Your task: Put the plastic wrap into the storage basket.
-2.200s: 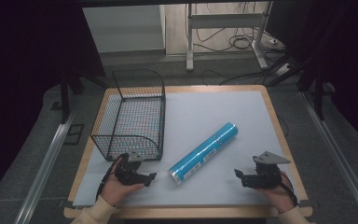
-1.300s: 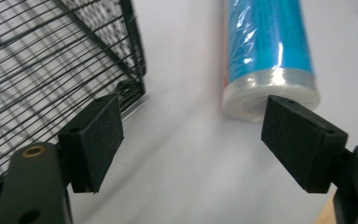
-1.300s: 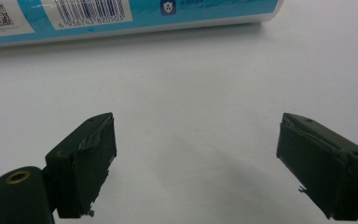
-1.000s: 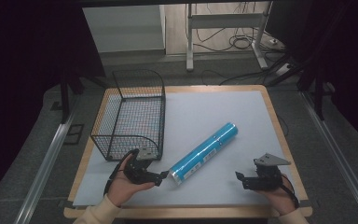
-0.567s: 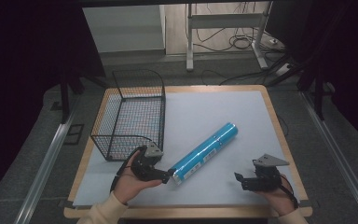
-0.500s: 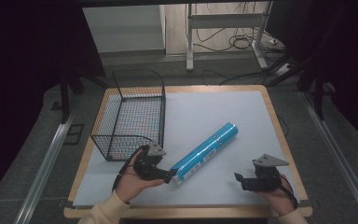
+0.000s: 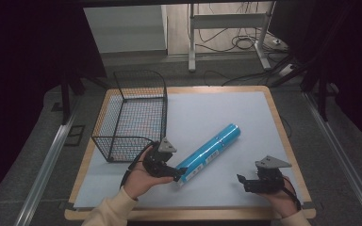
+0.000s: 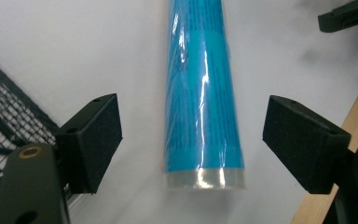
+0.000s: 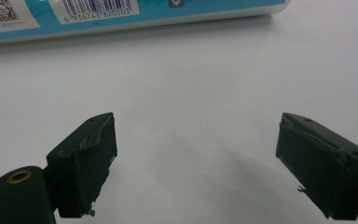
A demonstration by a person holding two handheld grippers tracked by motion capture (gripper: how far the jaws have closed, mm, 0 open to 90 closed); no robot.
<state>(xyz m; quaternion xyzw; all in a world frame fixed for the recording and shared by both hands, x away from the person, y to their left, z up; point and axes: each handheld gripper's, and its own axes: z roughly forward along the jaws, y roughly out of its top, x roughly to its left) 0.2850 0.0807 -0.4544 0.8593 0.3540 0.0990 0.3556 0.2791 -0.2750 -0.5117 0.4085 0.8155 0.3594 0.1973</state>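
Note:
A long blue tube (image 7: pixel 209 152) lies slantwise on the white mat (image 7: pixel 217 108), its near end pointing at my left hand. My left gripper (image 7: pixel 178 174) is at that near end. In the left gripper view the tube (image 8: pixel 203 84) runs up between the jaws of the left gripper (image 8: pixel 199 142). Its pads (image 8: pixel 95 140) stand apart from the tube on both sides, and the jaws have just been opening. My right gripper (image 7: pixel 242 181) rests low at the mat's near right, open, with bare mat between its jaws (image 9: pixel 196 158). The tube's barcode side (image 9: pixel 121 14) lies beyond them.
A black wire basket (image 7: pixel 132 113) stands at the mat's left, close behind my left hand; its mesh (image 8: pixel 4 107) shows beside the left jaw. The board's wooden edge (image 8: pixel 354 135) runs near the right jaw. Desk legs and cables (image 7: pixel 226 42) lie beyond the table.
My left hand has moved right and a little up, from beside the basket to the tube's near end, which now lies between its jaws. The right hand has stayed put.

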